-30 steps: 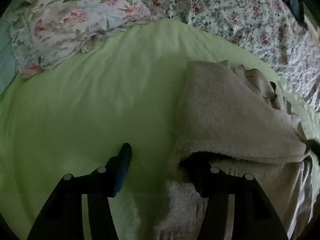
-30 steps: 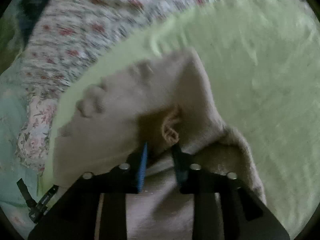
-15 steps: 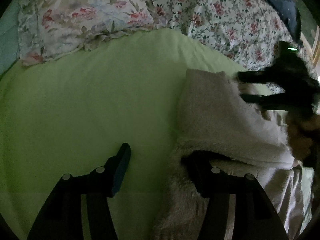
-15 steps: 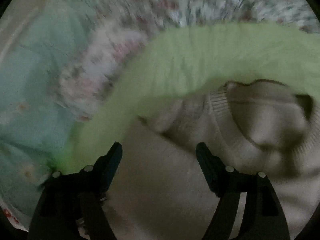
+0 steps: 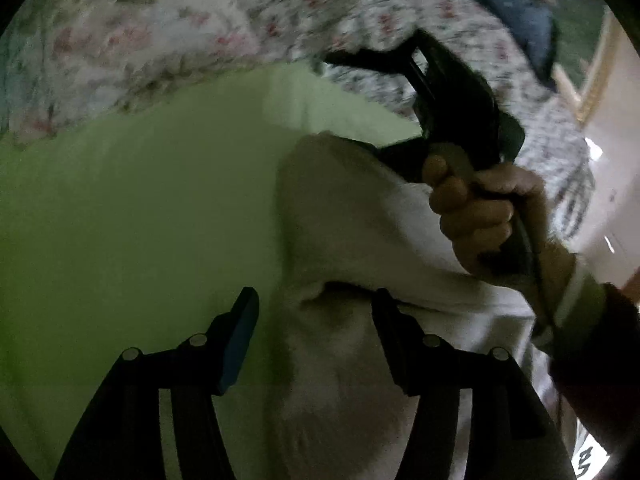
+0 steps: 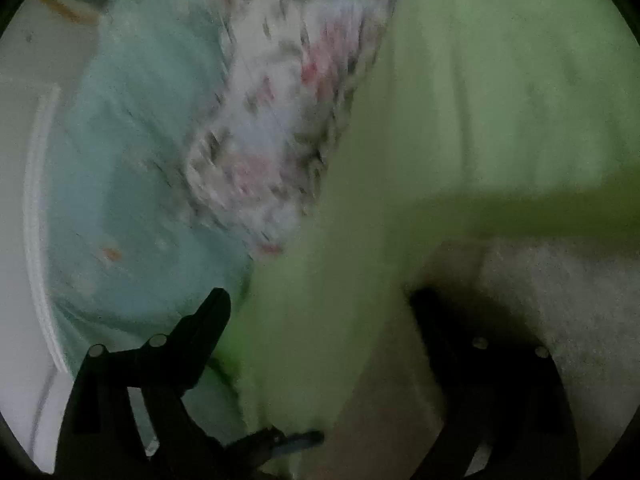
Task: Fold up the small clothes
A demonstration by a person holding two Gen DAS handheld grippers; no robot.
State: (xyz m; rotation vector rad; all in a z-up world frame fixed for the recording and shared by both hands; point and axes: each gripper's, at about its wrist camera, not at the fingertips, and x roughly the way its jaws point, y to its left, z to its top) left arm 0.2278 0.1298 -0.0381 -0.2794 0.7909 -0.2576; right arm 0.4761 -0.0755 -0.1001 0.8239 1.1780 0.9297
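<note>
A beige fuzzy sweater (image 5: 352, 216) lies folded over on the light green blanket (image 5: 140, 208). My left gripper (image 5: 316, 312) is open, its jaws straddling the sweater's lower left edge, one finger on the blanket side and one over the fabric. My right gripper (image 6: 320, 312) is open over the blanket by the sweater's (image 6: 560, 292) far edge, its right finger over the fabric. In the left wrist view the right gripper's black body (image 5: 452, 92) and the hand holding it sit above the sweater's upper right.
A floral pillow (image 5: 132, 40) and a floral quilt (image 5: 400, 12) lie beyond the green blanket. A pale teal sheet (image 6: 136, 168) and the bed's edge show at left in the right wrist view. A dark blue item (image 5: 516, 4) lies at the far right.
My right gripper opened, let go of the sweater and swung toward its far edge. My left gripper stayed open and shifted slightly right over the sweater edge.
</note>
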